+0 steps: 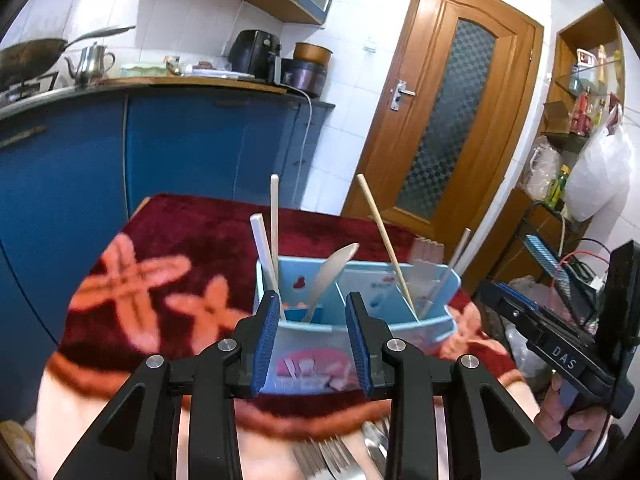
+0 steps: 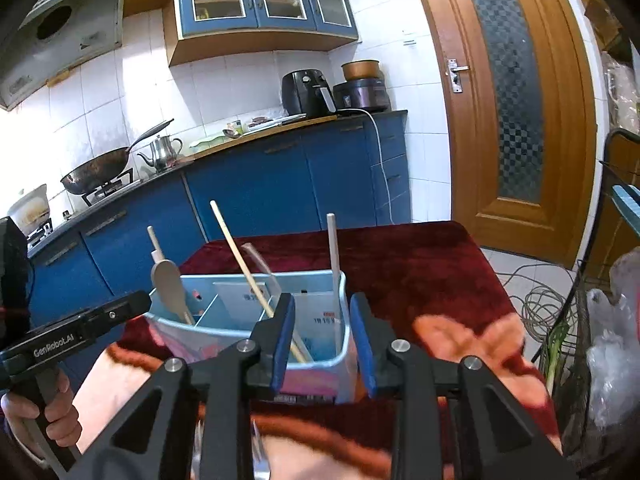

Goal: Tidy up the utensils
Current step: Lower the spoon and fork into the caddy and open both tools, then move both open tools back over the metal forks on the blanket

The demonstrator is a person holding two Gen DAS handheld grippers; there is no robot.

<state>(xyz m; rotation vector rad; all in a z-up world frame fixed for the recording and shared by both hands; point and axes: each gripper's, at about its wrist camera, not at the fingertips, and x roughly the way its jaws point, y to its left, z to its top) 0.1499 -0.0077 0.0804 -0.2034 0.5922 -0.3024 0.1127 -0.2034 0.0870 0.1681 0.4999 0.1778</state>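
Since forks (image 1: 332, 460) lie flat on red cloth (image 1: 180, 232) just below left gripper (image 1: 314, 344) — thin, stiff, slick metal, light; best taken across handle. Blue caddy (image 1: 436, 320) ahead already holds chopsticks, wooden spoon. Both claws apart, holding nothing — right gripper (image 2: 322, 344) hovers near caddy's front wall.

Chopsticks (image 1: 274, 216) stand in holder (image 1: 400, 330), forks (image 1: 332, 458) before it.

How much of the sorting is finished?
Partly done: chopsticks and a wooden spoon already stand in the blue caddy. Nothing is in hand; the left gripper and right gripper are open and empty. Forks are left on the cloth.
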